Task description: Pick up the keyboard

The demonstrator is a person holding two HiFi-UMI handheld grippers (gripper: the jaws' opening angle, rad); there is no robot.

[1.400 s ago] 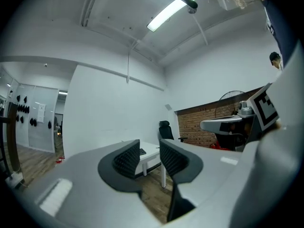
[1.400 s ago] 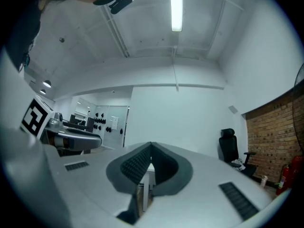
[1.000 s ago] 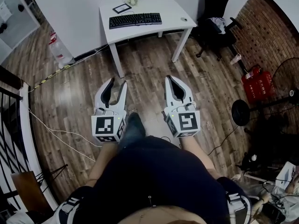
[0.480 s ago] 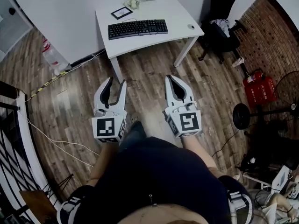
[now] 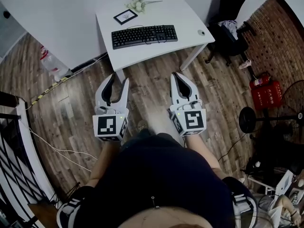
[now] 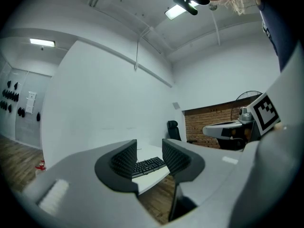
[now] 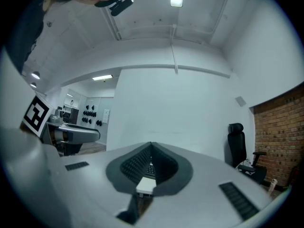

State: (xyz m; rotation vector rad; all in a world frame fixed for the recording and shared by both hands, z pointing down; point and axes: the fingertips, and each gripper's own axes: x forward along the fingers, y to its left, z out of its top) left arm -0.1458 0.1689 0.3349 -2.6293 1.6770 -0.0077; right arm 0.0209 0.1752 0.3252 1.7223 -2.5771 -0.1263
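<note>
Your left gripper [image 5: 118, 78] stands with its jaws apart and nothing between them; your right gripper [image 5: 178, 75] has its jaws pressed together and holds nothing. Both are held level over the wooden floor [image 5: 147, 94], well short of the white table [image 5: 161, 11]. The keyboard [image 5: 144, 35] lies flat near that table's front edge, untouched, with a framed picture [image 5: 125, 16] behind it and a mouse [image 5: 202, 32] to its right.

Black keyboard [image 5: 144, 35], white table [image 5: 190, 16]
</note>
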